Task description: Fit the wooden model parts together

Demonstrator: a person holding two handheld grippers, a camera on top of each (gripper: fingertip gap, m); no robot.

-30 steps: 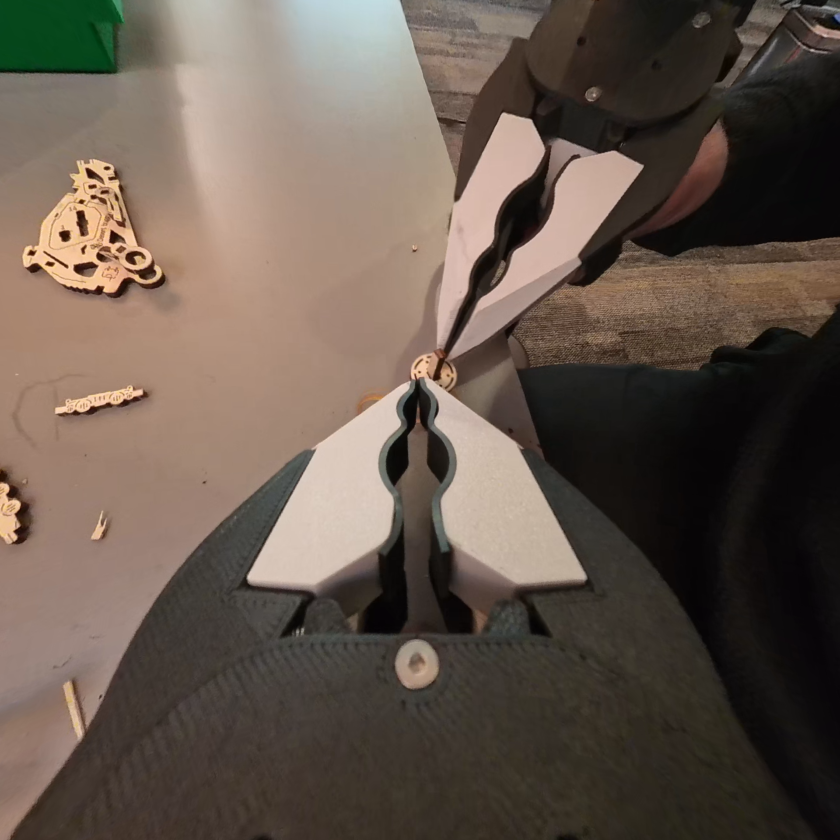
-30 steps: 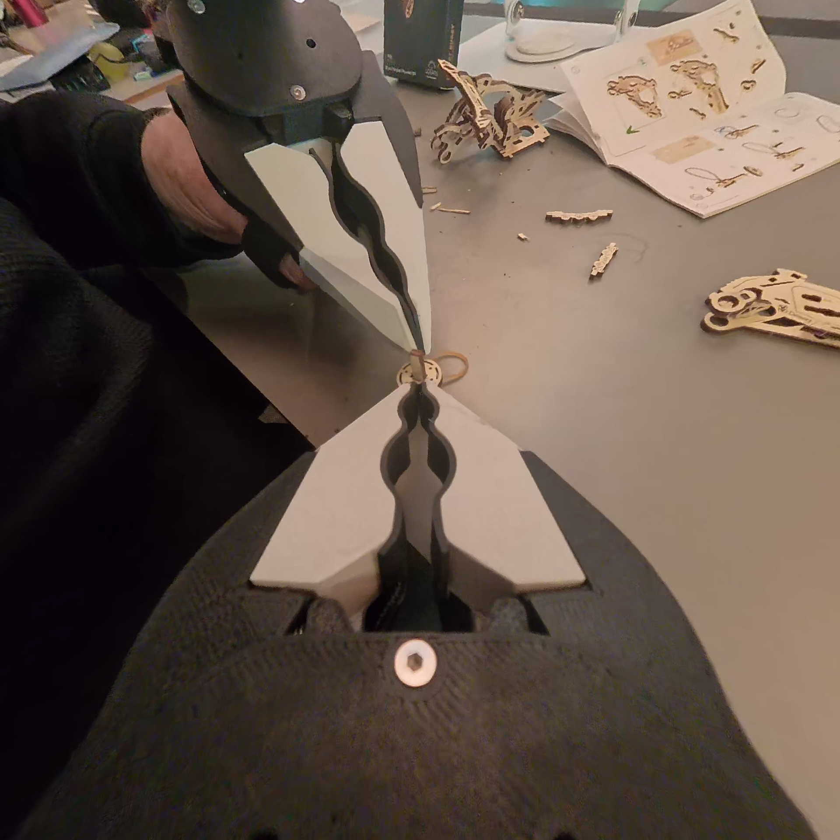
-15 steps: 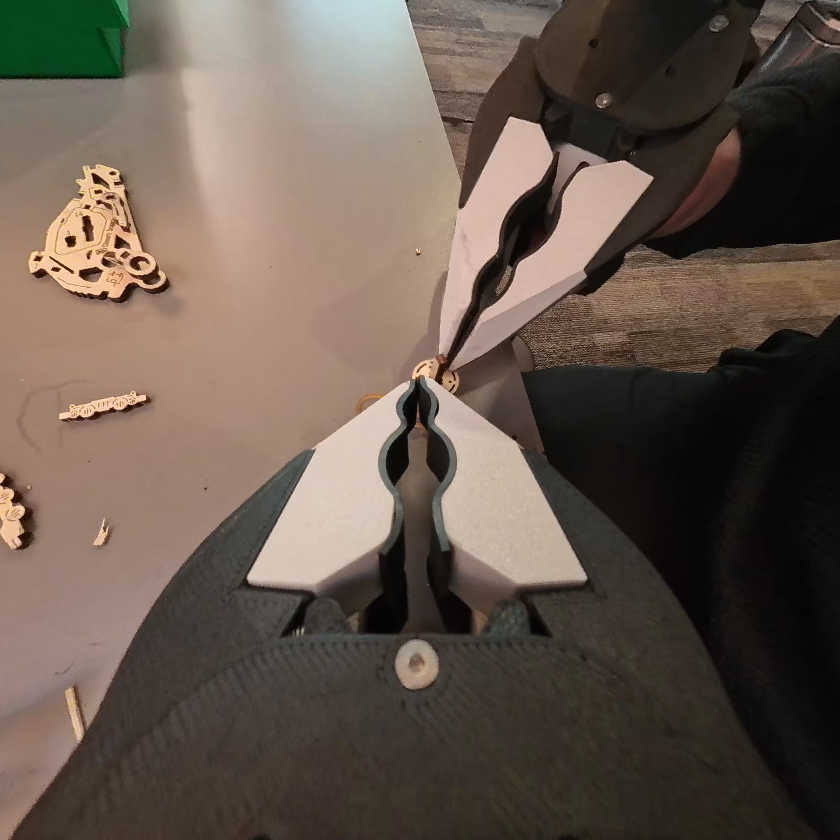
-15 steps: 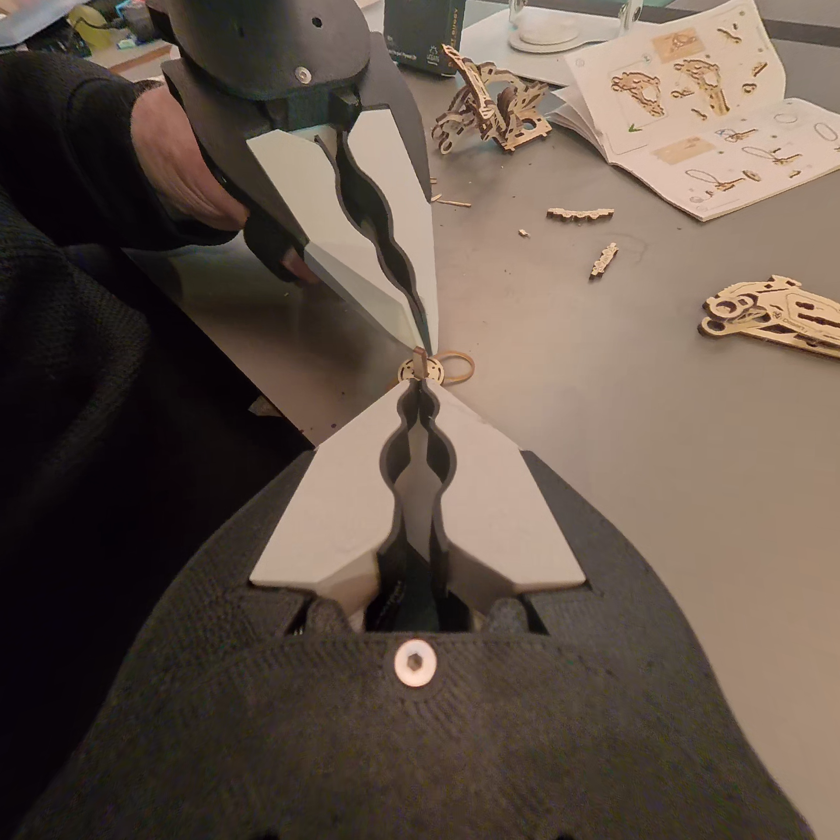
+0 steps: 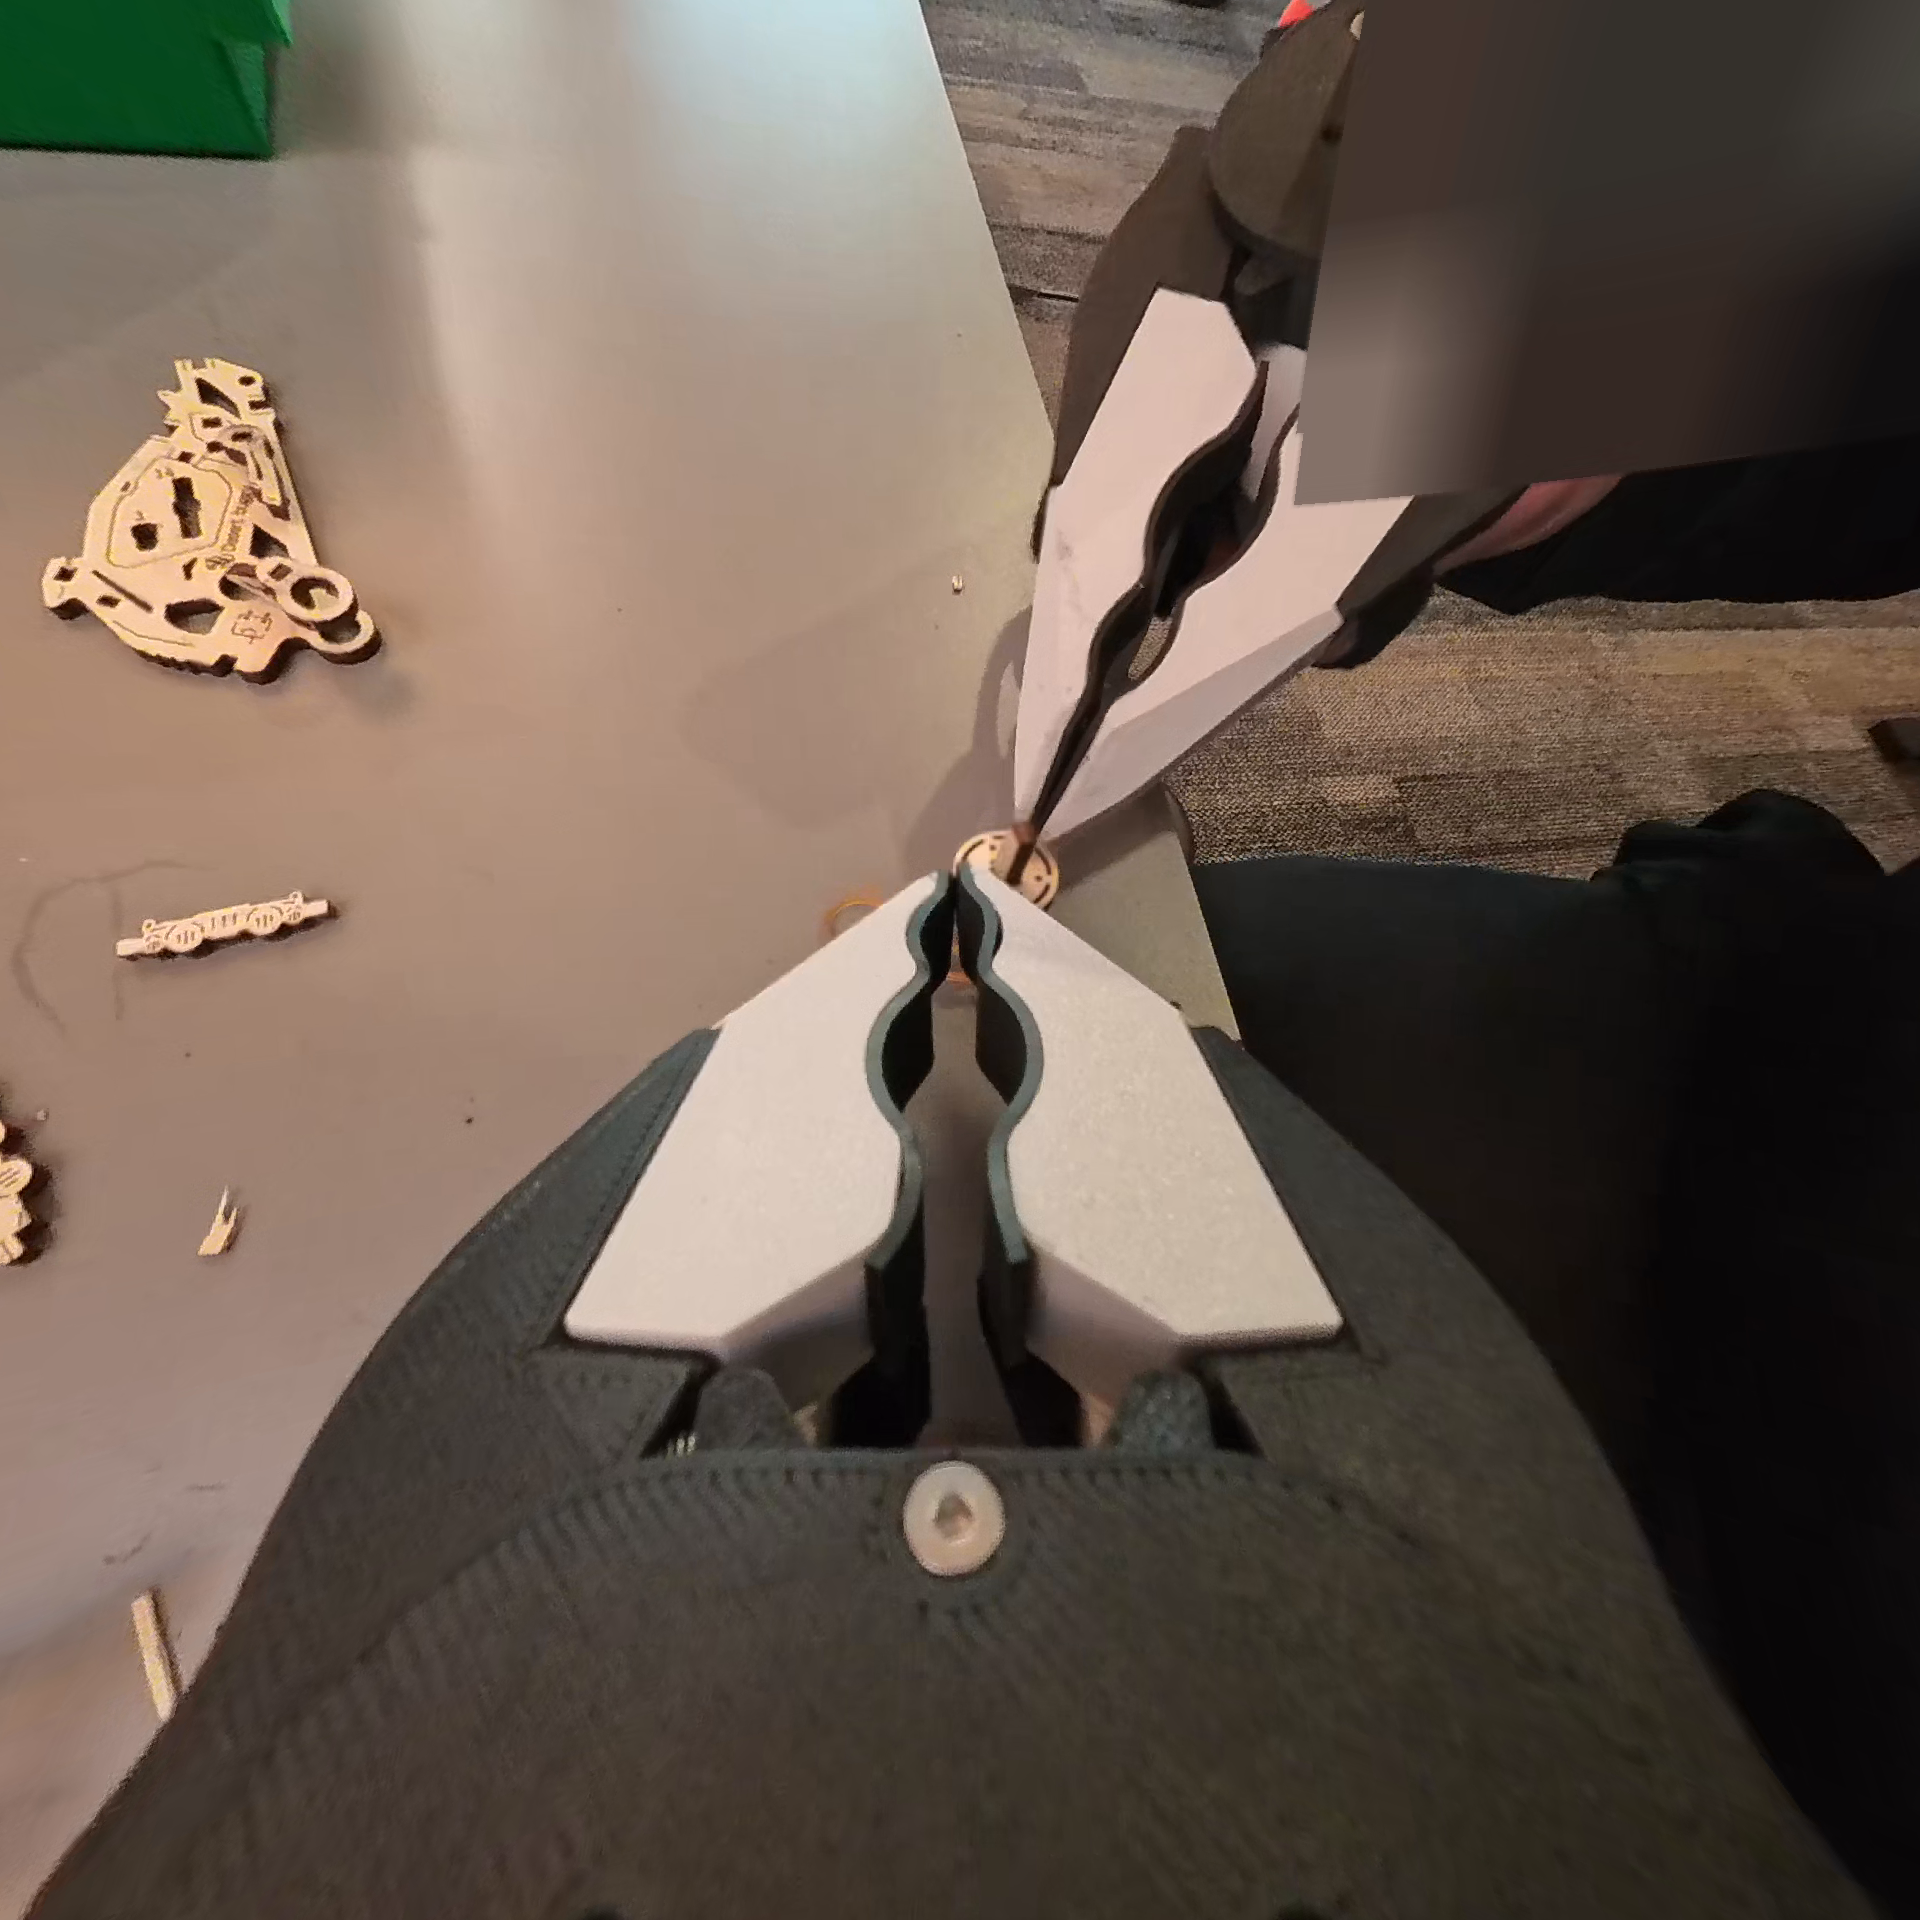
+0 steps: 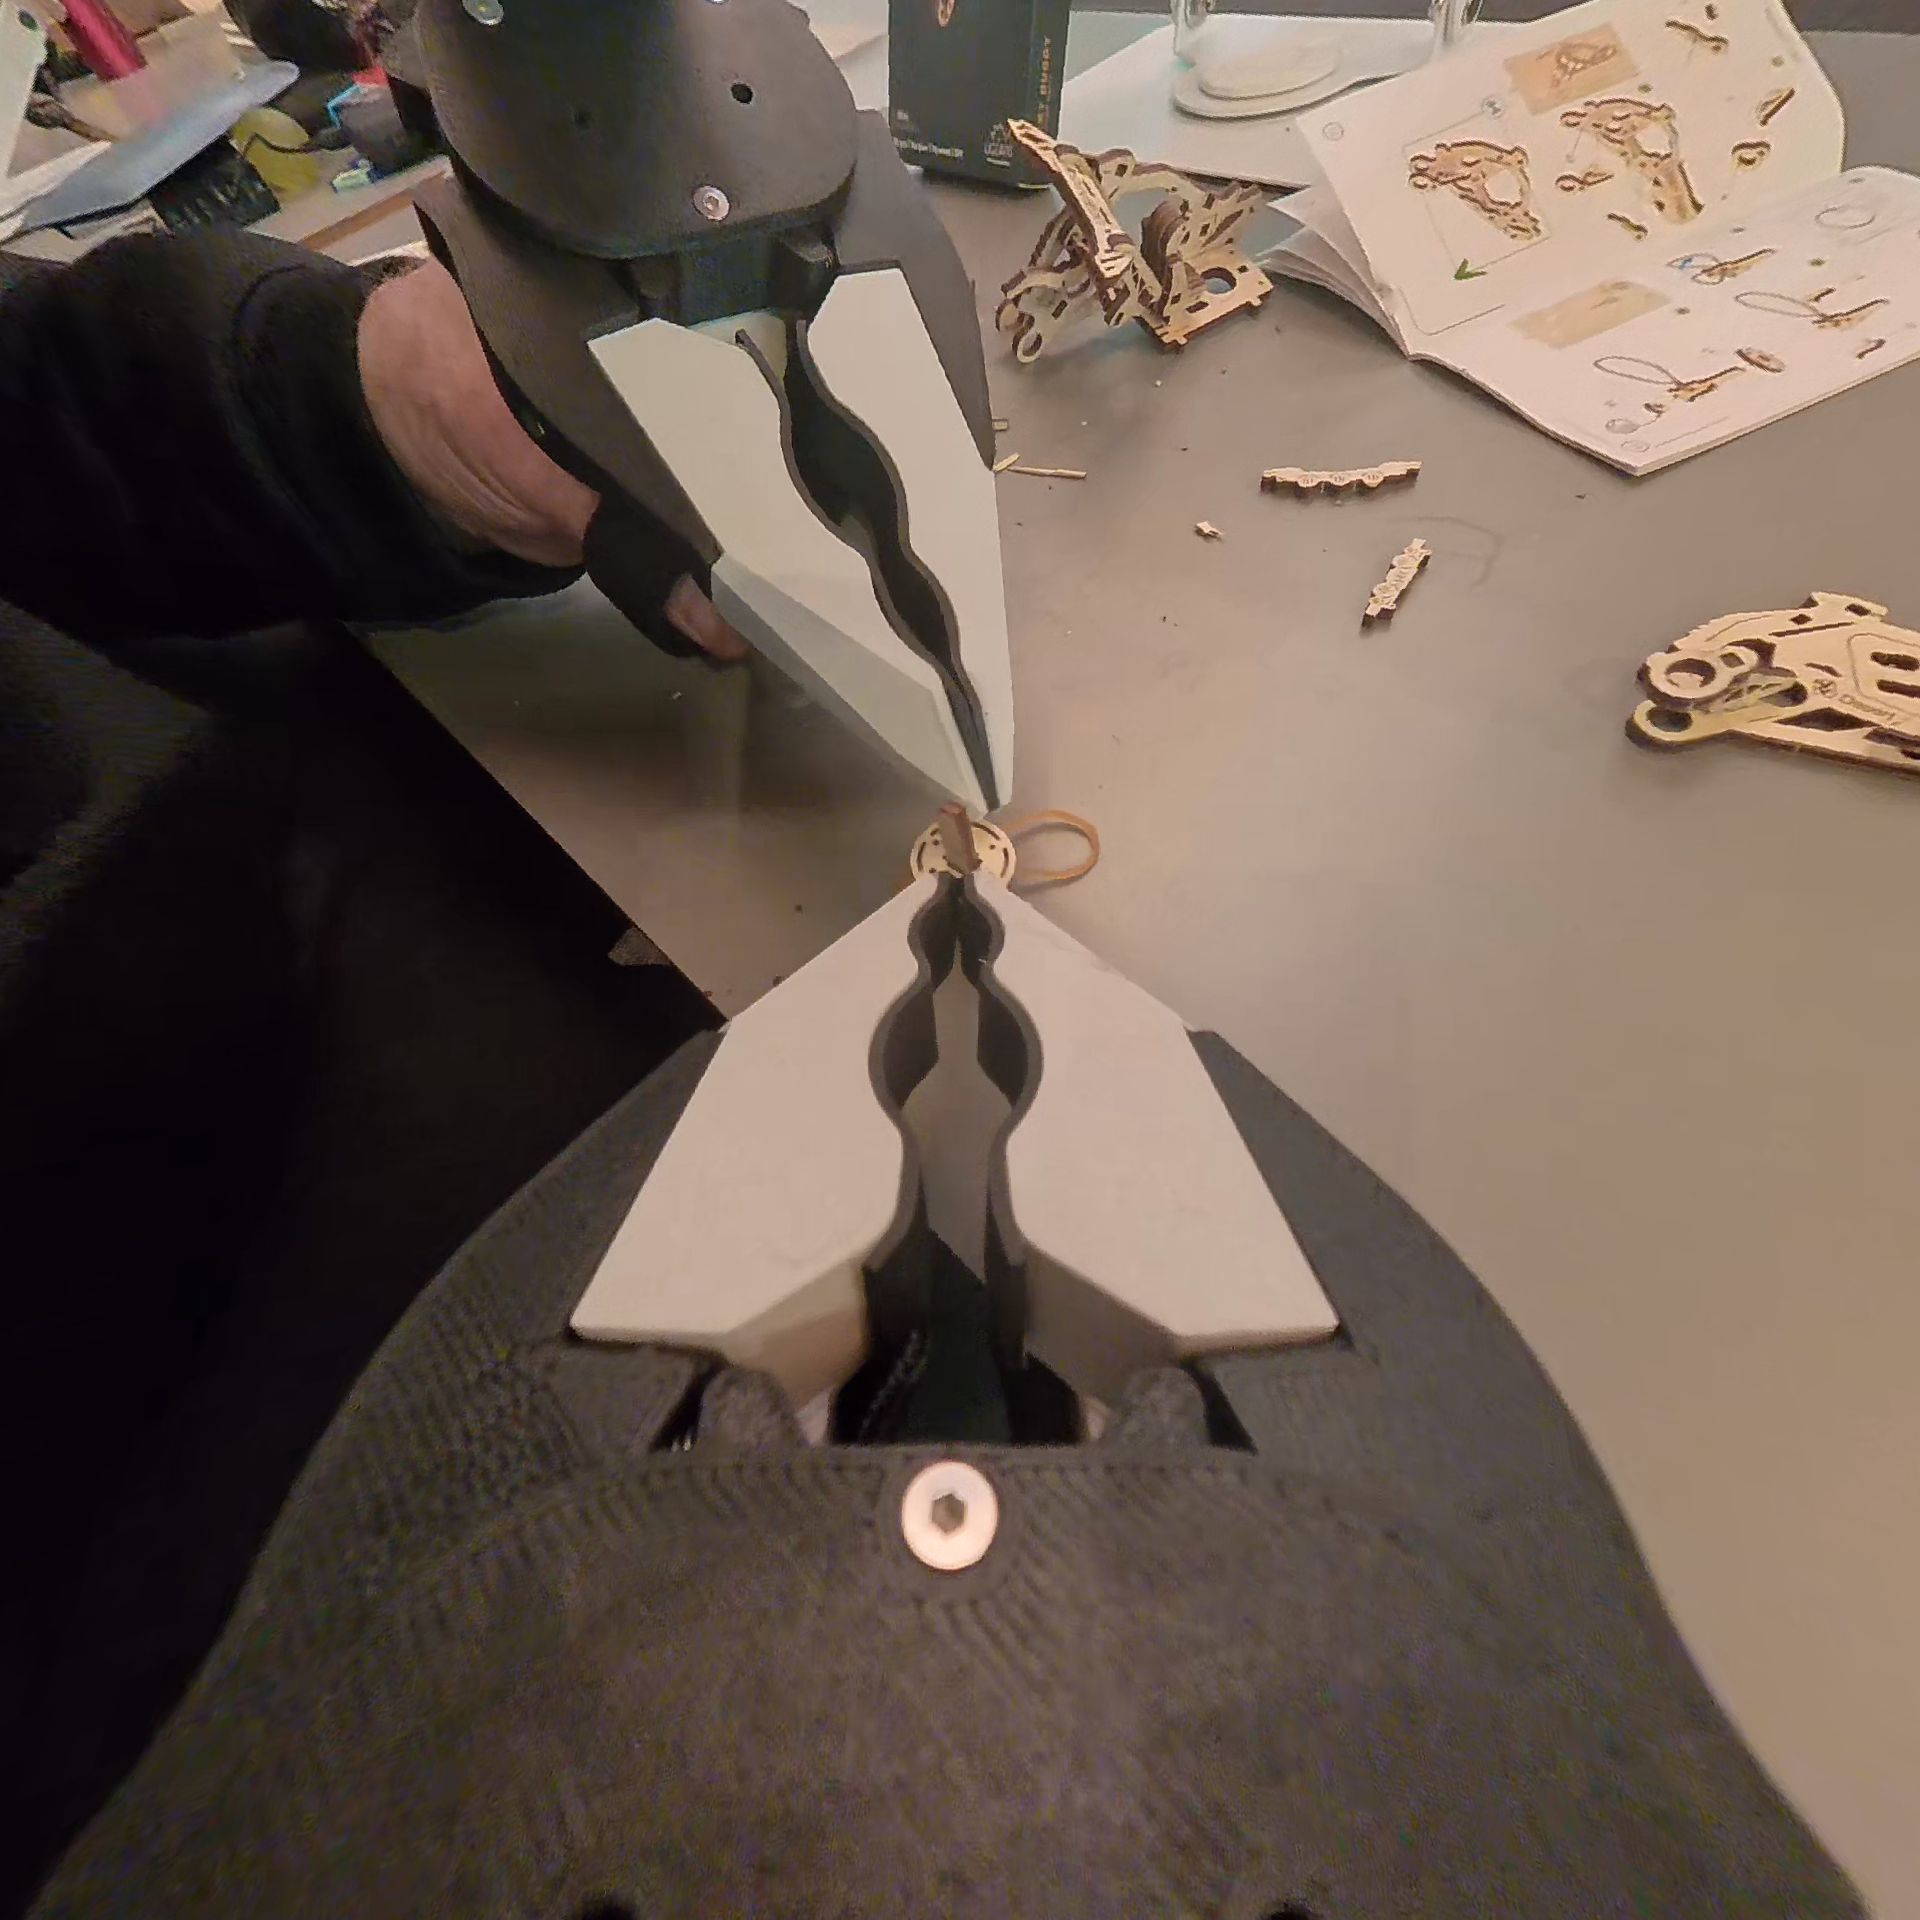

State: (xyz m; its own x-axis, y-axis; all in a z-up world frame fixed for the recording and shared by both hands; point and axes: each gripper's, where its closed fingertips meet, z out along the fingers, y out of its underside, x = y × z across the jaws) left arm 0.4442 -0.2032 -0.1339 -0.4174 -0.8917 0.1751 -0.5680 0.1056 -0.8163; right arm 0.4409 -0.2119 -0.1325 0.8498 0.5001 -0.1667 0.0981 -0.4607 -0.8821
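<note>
A small round wooden disc (image 5: 1003,864) sits at the near table edge with a short wooden peg (image 6: 954,831) standing in its centre. My right gripper (image 6: 958,883) is shut on the peg. In the left wrist view it comes in from the upper right (image 5: 1029,826) with the peg pinched between its tips. My left gripper (image 5: 956,883) is shut, its tips at the disc's rim. In the right wrist view it comes down from above (image 6: 989,802), its tips just beside the peg's top. I cannot tell whether it grips the disc.
A rubber band (image 6: 1060,842) lies beside the disc. A flat wooden frame part (image 5: 208,530), a toothed strip (image 5: 223,925), a half-built model (image 6: 1132,249), an open booklet (image 6: 1610,229) and a green box (image 5: 135,73) are on the grey table (image 5: 623,416). Its edge runs beside the disc. The grippers are tip to tip, or close to it.
The left gripper's tips have drawn slightly off the peg's top. Both grippers stay shut and the disc stays in about the same place.
</note>
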